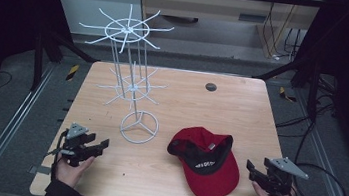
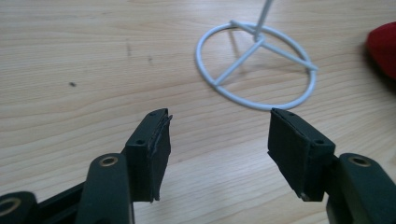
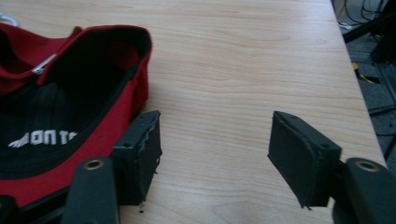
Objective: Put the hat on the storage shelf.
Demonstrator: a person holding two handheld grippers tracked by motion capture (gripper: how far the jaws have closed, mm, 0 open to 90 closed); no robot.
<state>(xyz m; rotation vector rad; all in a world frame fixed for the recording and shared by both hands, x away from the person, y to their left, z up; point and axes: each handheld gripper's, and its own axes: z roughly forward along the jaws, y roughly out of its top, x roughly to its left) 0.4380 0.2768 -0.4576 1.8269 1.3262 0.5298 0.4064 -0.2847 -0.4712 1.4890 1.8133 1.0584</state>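
We see a red cap (image 1: 209,170) with a black lining and white lettering, a white wire rack (image 1: 133,90), two black claws with grey plates, and a pale wood-grain table (image 1: 241,111).

rack (image 1: 138,126) left-centre on table (image 1: 242,106) | cap (image 1: 205,159) right of it — apart
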